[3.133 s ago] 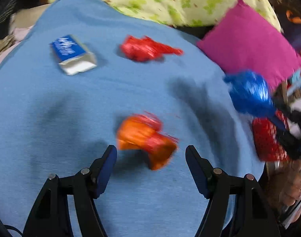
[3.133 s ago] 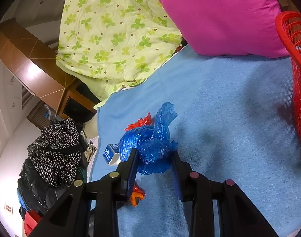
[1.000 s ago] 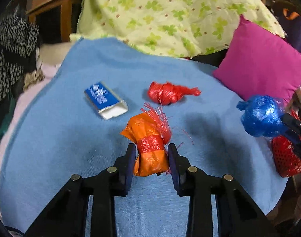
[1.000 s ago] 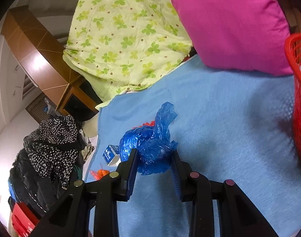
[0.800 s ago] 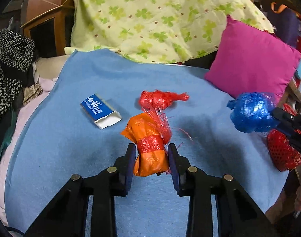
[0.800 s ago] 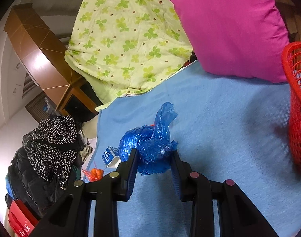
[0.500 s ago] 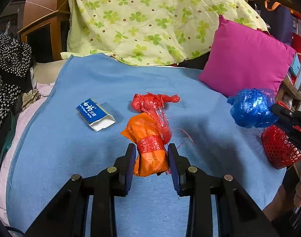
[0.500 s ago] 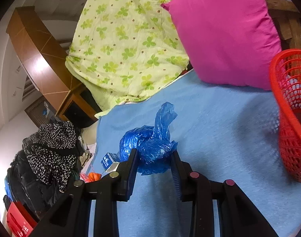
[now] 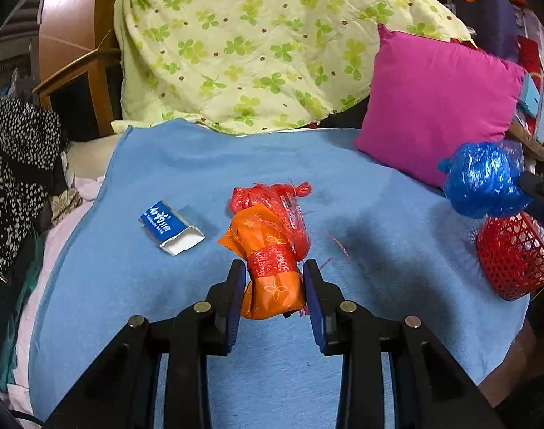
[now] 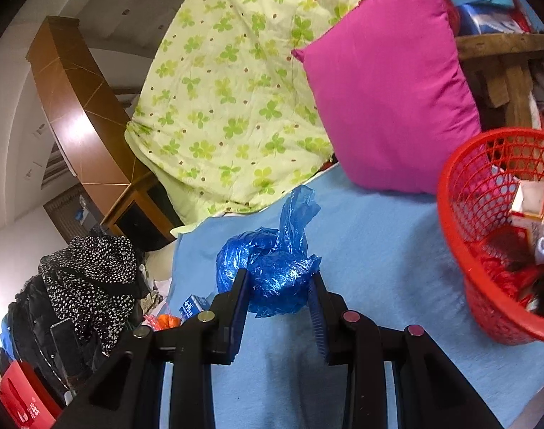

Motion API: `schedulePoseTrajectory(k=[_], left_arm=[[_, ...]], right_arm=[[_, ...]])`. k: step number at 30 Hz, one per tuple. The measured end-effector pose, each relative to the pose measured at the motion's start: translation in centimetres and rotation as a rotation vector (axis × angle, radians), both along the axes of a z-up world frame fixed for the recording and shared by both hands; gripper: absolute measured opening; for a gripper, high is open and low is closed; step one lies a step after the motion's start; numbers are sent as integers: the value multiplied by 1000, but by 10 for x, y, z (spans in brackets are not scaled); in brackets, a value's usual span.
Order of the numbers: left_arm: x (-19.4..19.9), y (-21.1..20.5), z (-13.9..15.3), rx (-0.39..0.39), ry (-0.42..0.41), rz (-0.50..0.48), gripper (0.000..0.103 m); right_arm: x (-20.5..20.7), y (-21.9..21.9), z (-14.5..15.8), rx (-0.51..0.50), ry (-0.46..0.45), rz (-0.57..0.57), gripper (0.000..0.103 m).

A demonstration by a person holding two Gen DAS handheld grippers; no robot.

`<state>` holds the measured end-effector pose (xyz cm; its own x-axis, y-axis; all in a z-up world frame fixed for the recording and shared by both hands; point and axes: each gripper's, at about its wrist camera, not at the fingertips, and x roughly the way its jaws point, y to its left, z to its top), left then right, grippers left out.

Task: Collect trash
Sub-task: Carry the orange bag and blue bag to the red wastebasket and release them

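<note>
Lifted since the earlier frame, the orange wrapper [image 9: 272,279] sits clamped in the left tongs [image 9: 273,286] above the blue blanket [image 9: 164,286]. From the right wrist, the red basket [image 10: 450,214] holds cartons and scraps; beside it the right tongs [image 10: 279,291] pinch the blue bag [image 10: 272,271].

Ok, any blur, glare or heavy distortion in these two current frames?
Left wrist: sharp, fisheye bends the blue blanket; soft shadow beside the orange wrapper. Right wrist: sharp on the blue bag, glare on the wooden headboard, red basket stretched at the edge.
</note>
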<state>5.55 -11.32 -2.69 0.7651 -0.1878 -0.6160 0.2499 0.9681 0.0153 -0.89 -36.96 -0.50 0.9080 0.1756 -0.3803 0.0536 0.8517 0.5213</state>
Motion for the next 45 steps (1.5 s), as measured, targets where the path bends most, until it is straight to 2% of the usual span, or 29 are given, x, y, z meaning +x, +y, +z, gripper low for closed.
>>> schedulePoseTrajectory(k=[12,18,22,45], left_arm=[[-4,-34,1,55,-18,-32,35],[-11,-55,10,95,-58,-61,35],[-17,-70,16,92,-65,-79,35],[-62,-178,73,154,-191,-277,35]], right_arm=[[-10,-27,5,0,-28,-36,34],[-22,-46,9,6,-52,-70,34],[-31,-63,12,24,-72,-98,34],[-91,-146,16,123,-172,-263,34]])
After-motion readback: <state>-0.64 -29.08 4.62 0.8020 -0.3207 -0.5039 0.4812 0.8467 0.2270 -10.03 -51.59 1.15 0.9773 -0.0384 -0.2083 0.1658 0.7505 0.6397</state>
